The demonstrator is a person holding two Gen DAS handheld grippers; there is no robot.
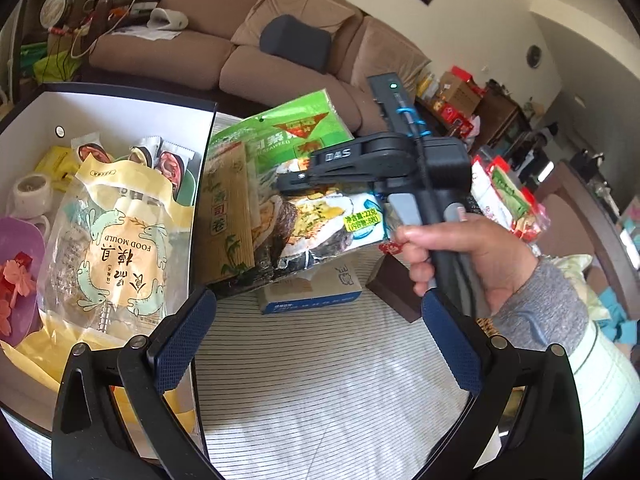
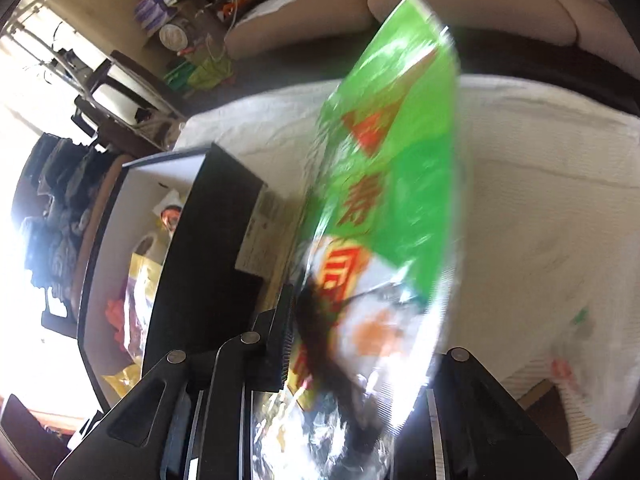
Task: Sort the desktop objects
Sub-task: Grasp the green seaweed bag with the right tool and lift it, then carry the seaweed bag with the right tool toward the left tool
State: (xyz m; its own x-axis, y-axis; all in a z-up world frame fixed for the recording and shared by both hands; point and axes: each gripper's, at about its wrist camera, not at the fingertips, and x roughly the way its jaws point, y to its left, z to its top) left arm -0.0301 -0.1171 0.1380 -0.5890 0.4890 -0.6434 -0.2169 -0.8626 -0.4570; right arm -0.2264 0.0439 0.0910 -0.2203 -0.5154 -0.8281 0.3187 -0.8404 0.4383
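My right gripper is shut on a green seaweed sushi-kit packet and holds it in the air beside the open box. The packet fills the right wrist view, blurred, clamped between the fingers. My left gripper is open and empty, low over the striped cloth, its left finger by the box's right wall. A yellow food-mould bag lies in the box.
The box also holds snack sachets, a tape roll and a purple dish. A blue-and-white carton lies on the cloth under the packet. Red-green snack packets lie at right. A brown sofa stands behind.
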